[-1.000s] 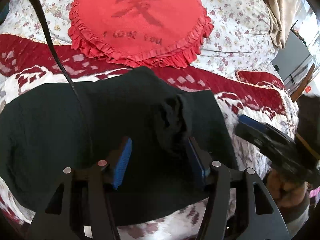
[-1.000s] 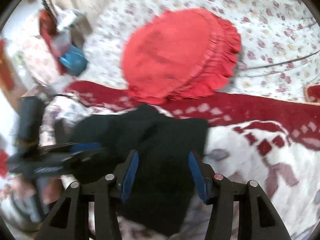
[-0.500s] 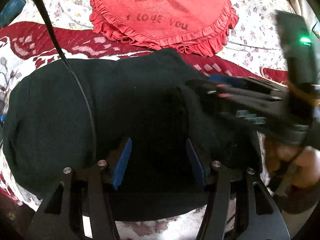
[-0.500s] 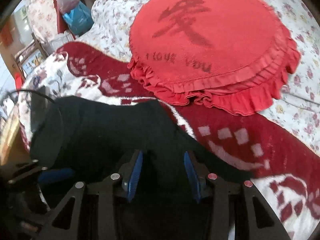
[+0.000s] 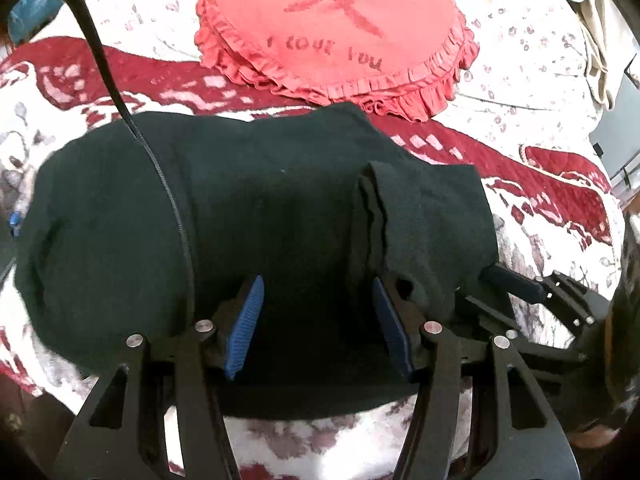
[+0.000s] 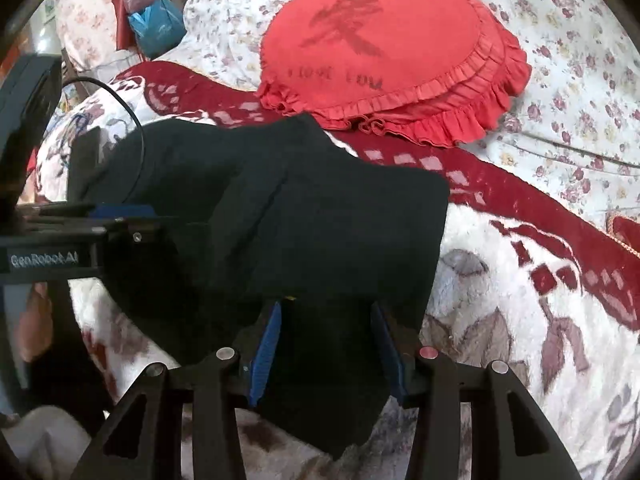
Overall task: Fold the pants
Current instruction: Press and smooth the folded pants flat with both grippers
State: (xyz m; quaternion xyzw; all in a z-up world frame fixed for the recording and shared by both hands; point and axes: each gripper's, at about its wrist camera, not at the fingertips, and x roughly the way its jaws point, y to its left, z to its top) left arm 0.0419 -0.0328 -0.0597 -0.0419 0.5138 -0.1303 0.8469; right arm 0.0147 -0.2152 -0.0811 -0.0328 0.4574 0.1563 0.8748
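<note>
1. Since the earlier frames, the right gripper (image 6: pixel 326 344) is seen to have been swung from high over the pants down to their near edge, and the raised lump of cloth once seen by the left gripper's right finger has been laid out as a flatter flap.
2. By that change, the fold is judged to be largely made: the black fleece pants (image 5: pixel 248 216) now lie as a compact, layered bundle on the red-and-white patterned blanket (image 6: pixel 520 288) of the bed, just in front of the round red frilled cushion (image 5: pixel 332 28).
3. What is left is judged to be squaring and pressing of the layers, since one edge of the upper flap is seen standing slightly proud.
4. The left gripper (image 5: pixel 318 320) is held at a middling width over the near part of the bundle; dark cloth is seen between and under its blue pads, but whether they press on it cannot be told.
5. The right gripper's jaws are set narrower and are opening slightly; cloth lies between its blue pads, and whether any layer is pinched cannot be told.
6. A black cable (image 5: pixel 160 168) is seen draped across the pants.
</note>
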